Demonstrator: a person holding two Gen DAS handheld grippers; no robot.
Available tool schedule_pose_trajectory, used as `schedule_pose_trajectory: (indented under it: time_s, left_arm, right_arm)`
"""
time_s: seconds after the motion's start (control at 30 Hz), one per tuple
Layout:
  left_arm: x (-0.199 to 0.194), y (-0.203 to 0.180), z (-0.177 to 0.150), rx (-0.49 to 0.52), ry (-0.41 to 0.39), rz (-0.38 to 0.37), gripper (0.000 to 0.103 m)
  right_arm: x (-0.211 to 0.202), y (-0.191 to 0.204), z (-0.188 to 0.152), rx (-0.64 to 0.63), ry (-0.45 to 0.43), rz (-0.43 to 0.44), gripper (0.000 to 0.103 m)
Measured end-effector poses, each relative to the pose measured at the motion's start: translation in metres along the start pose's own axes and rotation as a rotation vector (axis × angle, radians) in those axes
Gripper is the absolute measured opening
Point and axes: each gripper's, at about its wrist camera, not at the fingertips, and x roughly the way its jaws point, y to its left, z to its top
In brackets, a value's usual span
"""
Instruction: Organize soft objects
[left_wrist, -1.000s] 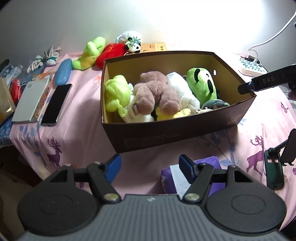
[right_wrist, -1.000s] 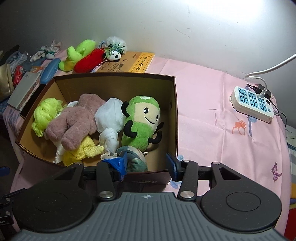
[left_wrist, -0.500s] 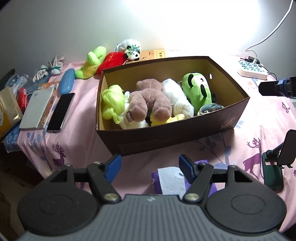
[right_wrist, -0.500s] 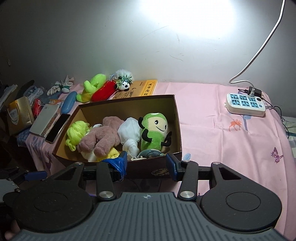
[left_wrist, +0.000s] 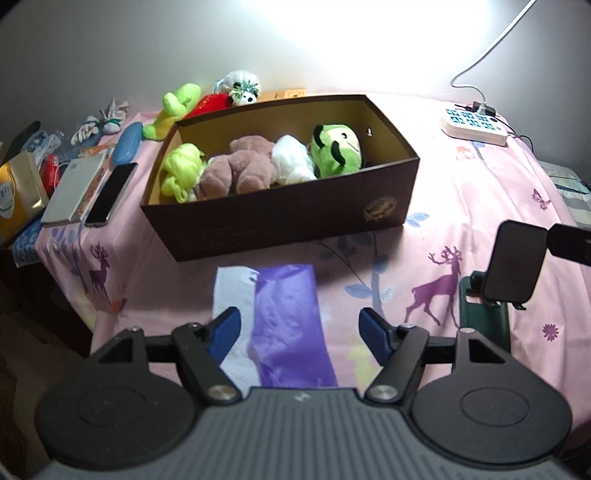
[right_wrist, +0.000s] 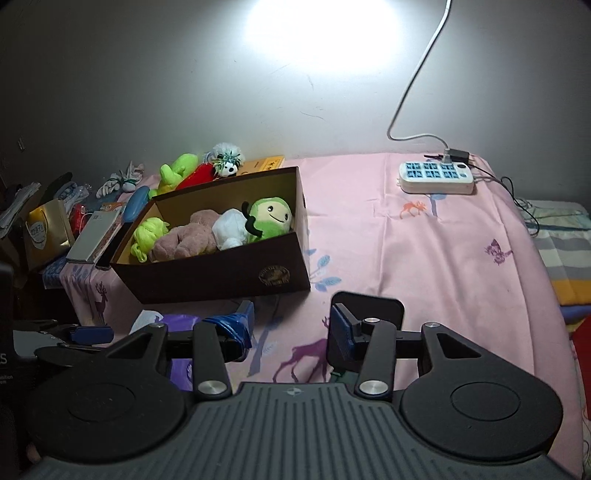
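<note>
A brown cardboard box (left_wrist: 280, 218) stands on the pink bedspread (left_wrist: 461, 206). It holds a green smiling plush (left_wrist: 336, 149), a white soft ball (left_wrist: 293, 164), a brown teddy (left_wrist: 240, 170) and a yellow-green fluffy toy (left_wrist: 181, 171). The box also shows in the right wrist view (right_wrist: 218, 273). My left gripper (left_wrist: 299, 330) is open and empty, held back from the box above a purple tissue pack (left_wrist: 284, 321). My right gripper (right_wrist: 291, 325) is open and empty, in front of the box's right corner.
Behind the box lie a lime plush (left_wrist: 177, 109), a red plush (left_wrist: 210, 103) and a small panda toy (left_wrist: 243, 88). A phone (left_wrist: 110, 194), a notebook (left_wrist: 74, 192) and a blue case (left_wrist: 127, 147) lie at left. A power strip (left_wrist: 474, 125) and a phone stand (left_wrist: 513, 266) are at right.
Both grippers have pulled back and up from the box, so it looks smaller and farther away. The tissue pack has come fully into the left view. Both stay open.
</note>
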Motion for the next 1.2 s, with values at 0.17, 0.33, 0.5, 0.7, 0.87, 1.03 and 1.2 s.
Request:
schedule_pose_trajectory:
  time_s: [0.17,0.33,0.5,0.7,0.87,1.03,1.2]
  left_arm:
    - [-0.008,-0.032,-0.023,0.020,0.021,0.015,0.072]
    - [-0.012,-0.056,-0.039,0.035,0.057,0.033,0.073]
    - [-0.015,-0.070,-0.050,0.047,0.086,0.067,0.073]
    - [-0.012,-0.072,-0.059,0.021,0.133,0.075,0.073]
    - [-0.010,-0.071,-0.058,0.018,0.137,0.100,0.073]
    - [-0.007,-0.069,-0.056,0.015,0.151,0.096,0.073]
    - [-0.002,-0.065,-0.056,0.007,0.174,0.092,0.073]
  right_arm:
    - [-0.014,-0.016,-0.029,0.014,0.041,-0.013,0.030]
    - [-0.022,-0.032,-0.048,0.063,0.093,-0.034,0.030]
    - [-0.025,-0.044,-0.064,0.109,0.138,-0.034,0.030]
    - [-0.023,-0.045,-0.075,0.120,0.184,-0.021,0.030]
    - [-0.019,-0.044,-0.077,0.133,0.207,-0.014,0.030]
    - [-0.015,-0.040,-0.078,0.134,0.232,-0.008,0.029]
    - [-0.011,-0.032,-0.078,0.117,0.246,-0.015,0.028]
